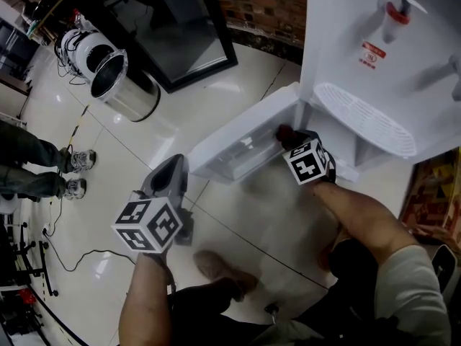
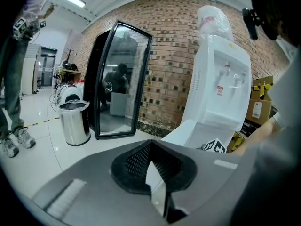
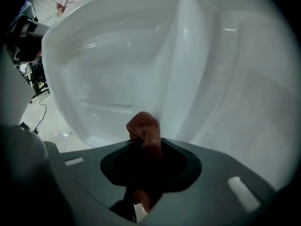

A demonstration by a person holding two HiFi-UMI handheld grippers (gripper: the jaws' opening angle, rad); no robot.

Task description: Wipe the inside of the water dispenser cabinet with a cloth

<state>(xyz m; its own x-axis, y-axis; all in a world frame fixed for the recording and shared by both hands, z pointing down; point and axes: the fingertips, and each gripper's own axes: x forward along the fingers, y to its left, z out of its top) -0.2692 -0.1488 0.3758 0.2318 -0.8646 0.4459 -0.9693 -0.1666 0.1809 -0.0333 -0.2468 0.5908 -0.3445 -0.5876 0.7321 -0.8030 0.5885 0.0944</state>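
Gripping reddish cloth (image 3: 144, 130) in right gripper (image 1: 286, 132), seemingly against cabinet door (image 1: 230, 139) | left gripper (image 1: 173, 169) closed, empty

From where I stand I count one water dispenser (image 1: 374, 63) with two taps (image 1: 395, 13) and one cabinet door (image 1: 238, 139). There is one reddish cloth (image 3: 145, 128). There are two grippers, the left gripper (image 1: 175, 166) and the right gripper (image 1: 289, 137), carrying two marker cubes (image 1: 148, 225). On the floor are one steel bin (image 1: 119, 85), one glass-fronted cabinet (image 1: 180, 27) and two sneakers (image 1: 81, 161).
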